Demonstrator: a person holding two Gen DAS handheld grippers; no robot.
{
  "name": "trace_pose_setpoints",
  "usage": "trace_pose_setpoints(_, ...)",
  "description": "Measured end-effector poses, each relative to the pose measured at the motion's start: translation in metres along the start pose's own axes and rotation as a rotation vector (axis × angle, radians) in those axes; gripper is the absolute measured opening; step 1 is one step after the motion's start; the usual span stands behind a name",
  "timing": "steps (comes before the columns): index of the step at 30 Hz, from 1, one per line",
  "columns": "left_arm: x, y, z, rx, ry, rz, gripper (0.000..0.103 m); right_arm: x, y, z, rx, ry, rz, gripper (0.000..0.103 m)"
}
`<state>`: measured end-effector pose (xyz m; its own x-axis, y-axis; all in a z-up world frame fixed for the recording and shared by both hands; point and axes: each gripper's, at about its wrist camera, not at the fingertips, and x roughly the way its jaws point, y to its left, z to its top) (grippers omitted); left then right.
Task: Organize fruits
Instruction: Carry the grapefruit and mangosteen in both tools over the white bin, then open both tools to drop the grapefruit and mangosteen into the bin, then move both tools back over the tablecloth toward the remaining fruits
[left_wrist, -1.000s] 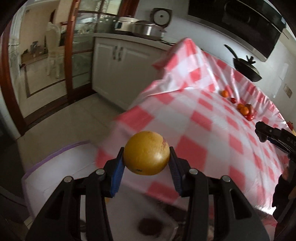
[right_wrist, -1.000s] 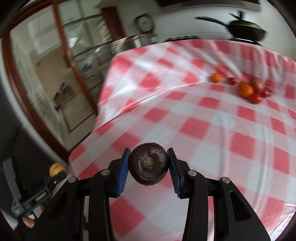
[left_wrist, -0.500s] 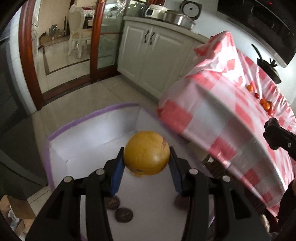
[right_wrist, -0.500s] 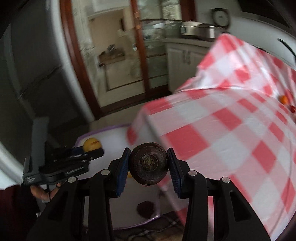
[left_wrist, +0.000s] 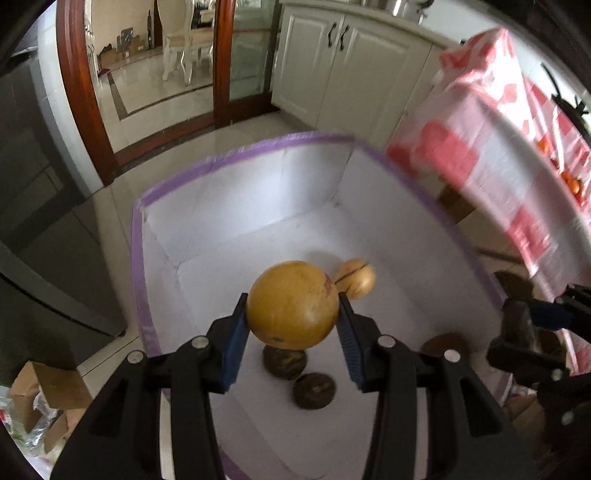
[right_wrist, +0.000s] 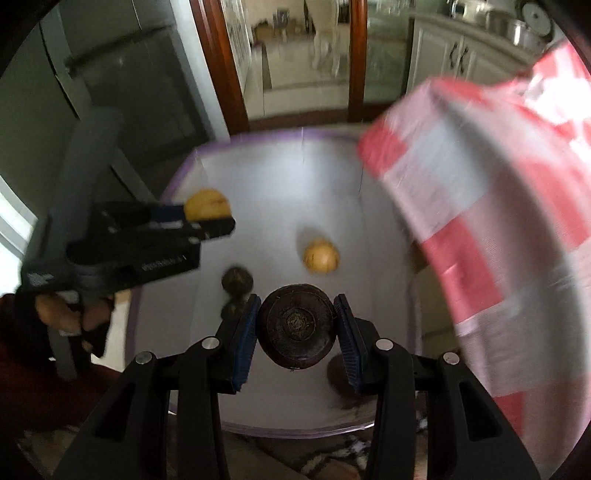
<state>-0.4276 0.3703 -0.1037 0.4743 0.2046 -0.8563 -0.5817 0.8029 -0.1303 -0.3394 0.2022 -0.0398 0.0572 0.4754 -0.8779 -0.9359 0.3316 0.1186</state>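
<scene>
We look down into a white, purple-rimmed fabric bin on the floor beside the red-checked tablecloth. Our left gripper clamps a yellow round fruit above the bin; our right gripper grips a dark purple fruit. On the bin floor lie a split yellow fruit and dark fruits.

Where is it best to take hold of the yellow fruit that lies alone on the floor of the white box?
Grip the loose yellow fruit across its round middle, coming straight down from above. It lies free on the white box floor, apart from the dark fruits, so the tongs probably fit on both sides.
</scene>
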Motion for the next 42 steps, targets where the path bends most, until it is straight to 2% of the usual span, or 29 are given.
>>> trace_pose_setpoints(5,0.018,0.007,-0.008,-0.009,0.069,0.028,0.046,0.041,0.009,-0.011,-0.027,0.144,-0.005,0.041)
trace_pose_setpoints(9,0.022,0.004,-0.012,0.022,0.061,0.077,0.046,0.068,0.025,-0.02,-0.1,0.238,-0.018,0.041)
trace_pose_setpoints(12,0.026,0.001,-0.011,0.051,0.075,0.116,0.046,0.078,0.038,-0.022,-0.168,0.268,-0.033,0.041)
trace_pose_setpoints(16,0.033,-0.005,-0.011,0.092,0.082,0.183,0.046,0.079,0.039,-0.027,-0.166,0.283,-0.022,0.041)
trace_pose_setpoints(20,0.035,-0.01,-0.011,0.109,0.084,0.225,0.046,0.075,0.038,-0.032,-0.156,0.285,-0.011,0.044)
trace_pose_setpoints(22,0.036,-0.014,-0.011,0.125,0.087,0.246,0.049,0.07,0.037,-0.03,-0.156,0.266,-0.002,0.058)
trace_pose_setpoints(24,0.036,-0.023,-0.011,0.156,0.074,0.278,0.069,0.063,0.036,-0.028,-0.157,0.242,0.015,0.065)
trace_pose_setpoints(26,0.035,-0.03,-0.01,0.179,0.06,0.292,0.081,0.056,0.036,-0.027,-0.16,0.214,0.029,0.069)
trace_pose_setpoints(32,0.04,-0.045,-0.014,0.256,0.056,0.397,0.081,0.04,0.027,-0.028,-0.147,0.147,0.1,0.078)
trace_pose_setpoints(38,0.048,-0.05,-0.015,0.296,0.084,0.466,0.081,0.034,0.014,-0.03,-0.115,0.098,0.178,0.084)
trace_pose_setpoints(42,0.055,-0.053,-0.014,0.306,0.129,0.514,0.088,0.026,0.004,-0.031,-0.096,0.058,0.234,0.085)
